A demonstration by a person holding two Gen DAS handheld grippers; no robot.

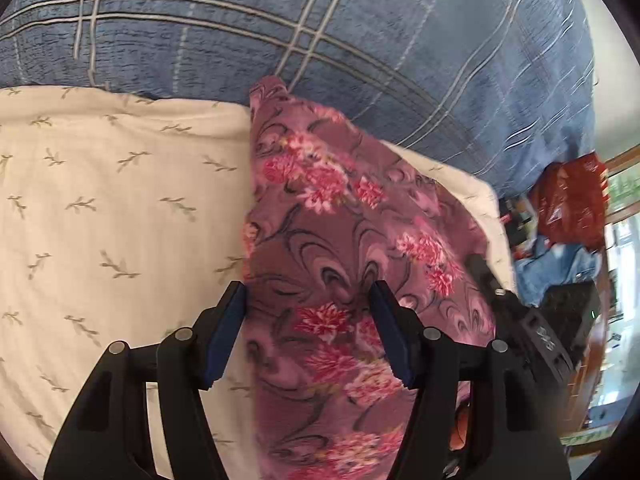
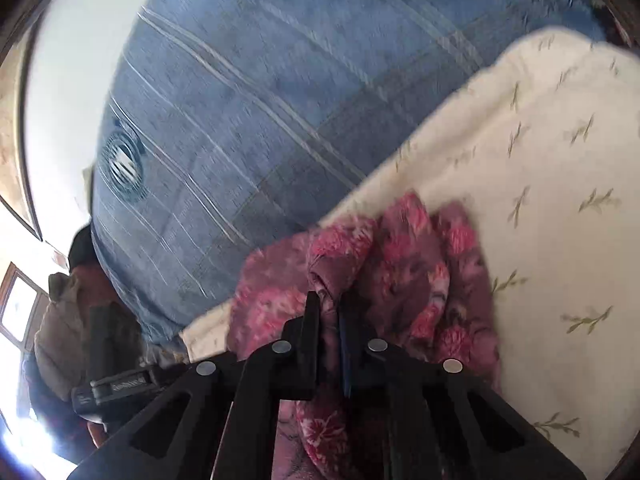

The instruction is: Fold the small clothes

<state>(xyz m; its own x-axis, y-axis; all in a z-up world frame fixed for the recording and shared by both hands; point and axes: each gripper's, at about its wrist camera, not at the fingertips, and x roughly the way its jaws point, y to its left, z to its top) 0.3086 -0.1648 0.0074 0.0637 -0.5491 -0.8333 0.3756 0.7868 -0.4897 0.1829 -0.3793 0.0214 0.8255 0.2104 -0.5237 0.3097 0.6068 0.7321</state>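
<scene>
My right gripper was pinched shut on a bunched fold of the floral garment, which lay on the cream sheet. My left gripper hovered wide open above it; I judged it should grab the opposite edge squarely before lifting.

A cream sheet printed with small green sprigs covers the bed, with a blue plaid blanket bunched along its far edge. Beyond the bed's corner sit a red plastic bag and crumpled denim cloth.
</scene>
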